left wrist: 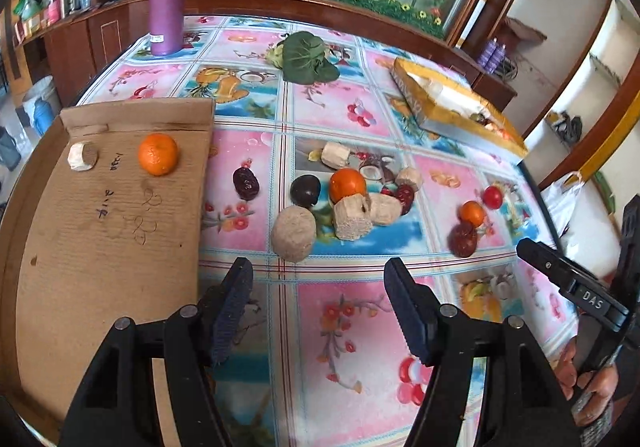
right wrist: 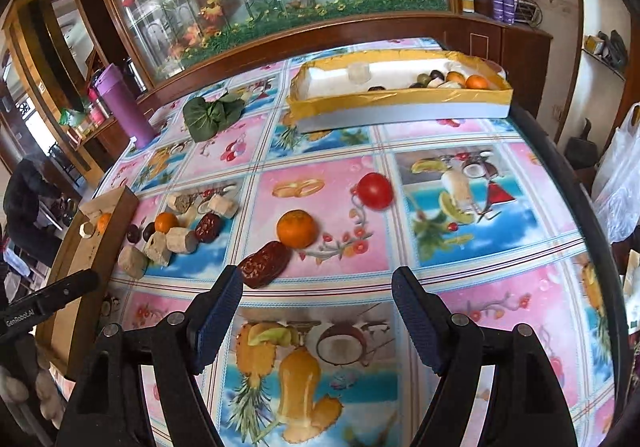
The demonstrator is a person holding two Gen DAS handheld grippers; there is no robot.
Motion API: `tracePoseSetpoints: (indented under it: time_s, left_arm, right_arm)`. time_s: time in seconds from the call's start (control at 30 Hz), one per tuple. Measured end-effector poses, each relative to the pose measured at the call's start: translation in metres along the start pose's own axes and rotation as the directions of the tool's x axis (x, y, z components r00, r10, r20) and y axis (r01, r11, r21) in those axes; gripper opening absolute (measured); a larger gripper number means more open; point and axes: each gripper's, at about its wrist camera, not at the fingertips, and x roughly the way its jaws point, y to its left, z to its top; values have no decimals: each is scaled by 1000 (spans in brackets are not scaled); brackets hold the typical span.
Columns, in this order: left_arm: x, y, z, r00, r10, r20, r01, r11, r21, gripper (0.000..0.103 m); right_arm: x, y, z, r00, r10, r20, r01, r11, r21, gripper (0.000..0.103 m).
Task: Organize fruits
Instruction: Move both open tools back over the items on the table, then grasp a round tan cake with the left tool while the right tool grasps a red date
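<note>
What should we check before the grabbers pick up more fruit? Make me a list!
1. Left gripper jaws open with nothing between them: ok.
2. Right gripper jaws open with nothing between them: ok.
3. Red date lies just ahead of the right gripper, nothing on top of it: ok.
4. Orange and tomato sit apart from each other on the table: ok.
5. Cardboard tray has bare space beside its orange: ok.
6. Yellow-rimmed box has room left at its near-left end: ok.
7. Which fruit belongs in which container: cannot tell.
</note>
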Motion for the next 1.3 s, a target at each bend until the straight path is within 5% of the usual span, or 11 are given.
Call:
tracePoseSetpoints:
  time_s: [0.3, 0.6, 0.7, 0.83, 0.9, 1.3]
  left_arm:
    - [28, 4, 11, 997, 71, -39, -68, 996, 65, 67]
    - [53, -10, 15, 990, 111, -90, -100, 988, 120, 44]
    - [59, -11, 13, 984, 151, -90, -138, 981, 136, 30]
    - [54, -11, 11, 988, 133, -79, -123, 984, 128, 30]
    - [49, -11, 10, 990, 124, -70, -115, 986, 119, 30]
    - [-2, 10, -10, 1000, 0, -24, 0, 1000, 18, 30]
  right_arm:
    - [48, 32, -2, 998, 30, -59, -34, 997, -70, 81]
    - [63, 35, -3, 998, -5, -67, -2, 996, -91, 81]
    - [64, 34, -4, 998, -20, -60, 15, 996, -92, 78]
    - [64, 35, -3, 998, -53, -46, 48, 992, -113, 63]
    - [64, 35, -3, 998, -55, -40, 50, 992, -120, 47]
    - [44, 34, -7, 1000, -10, -28, 7, 996, -90, 47]
